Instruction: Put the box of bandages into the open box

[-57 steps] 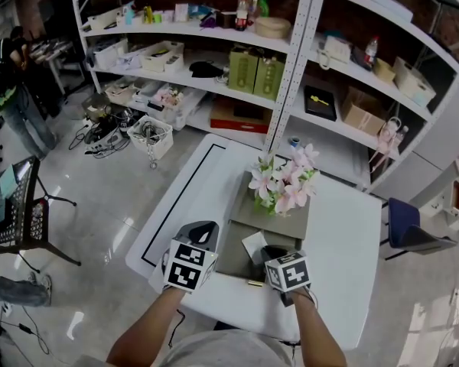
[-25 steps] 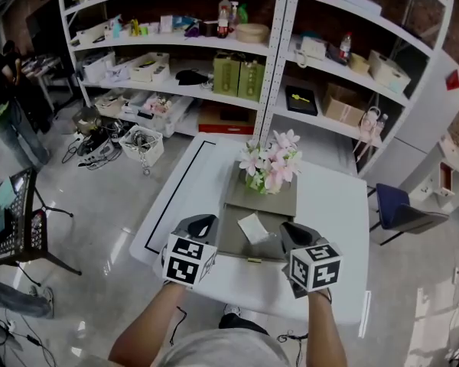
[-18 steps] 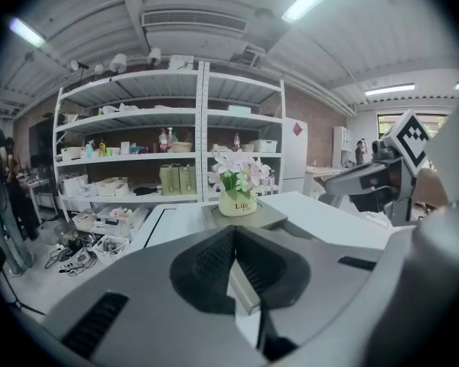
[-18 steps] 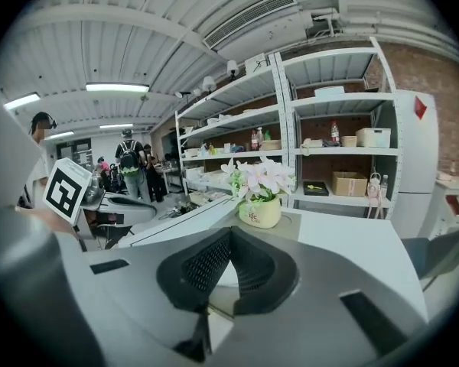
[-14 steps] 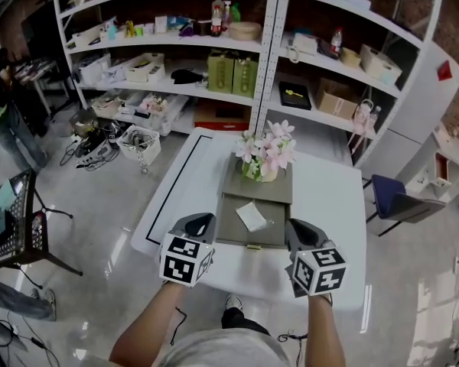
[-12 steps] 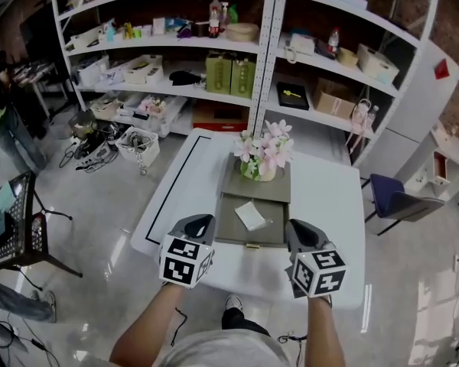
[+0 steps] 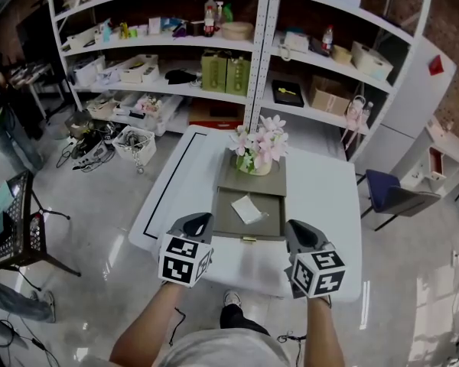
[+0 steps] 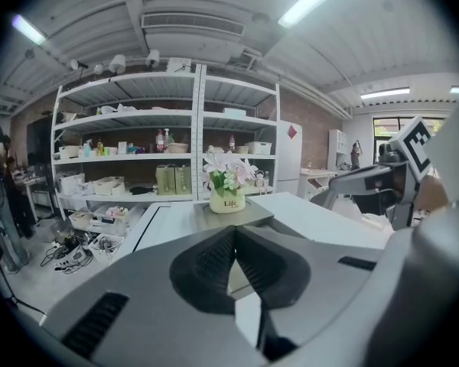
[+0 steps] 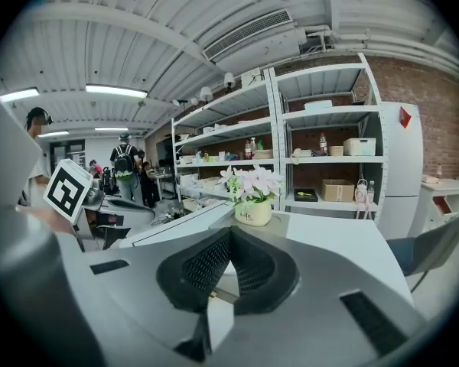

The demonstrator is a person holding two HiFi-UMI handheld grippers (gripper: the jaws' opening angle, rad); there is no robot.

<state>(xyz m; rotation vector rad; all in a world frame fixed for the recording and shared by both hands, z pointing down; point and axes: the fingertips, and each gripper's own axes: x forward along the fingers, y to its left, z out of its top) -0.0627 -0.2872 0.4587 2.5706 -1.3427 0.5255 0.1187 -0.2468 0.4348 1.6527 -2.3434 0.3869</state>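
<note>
The white box of bandages [image 7: 245,209] lies flat inside the open grey box [image 7: 223,222] in the middle of the white table [image 7: 321,197]. A pot of pink flowers [image 7: 255,151] stands on the grey lid [image 7: 254,182] behind it. My left gripper [image 7: 200,220] is shut and empty, near the table's front edge, left of the box. My right gripper [image 7: 295,228] is shut and empty at the box's front right corner. In the left gripper view the shut pads [image 8: 214,262] point at the flower pot [image 8: 227,199]. In the right gripper view the pads [image 9: 203,270] are also shut, toward the pot [image 9: 252,212].
White shelving [image 7: 268,60] full of boxes and bottles stands behind the table. A blue chair [image 7: 390,193] is at the right. On the floor at the left are a wire basket [image 7: 134,142] and a black stand [image 7: 15,220]; a person [image 7: 4,121] stands far left.
My right gripper has drawn back from over the open box to its front right corner, leaving the bandage box inside. The left gripper has hardly moved.
</note>
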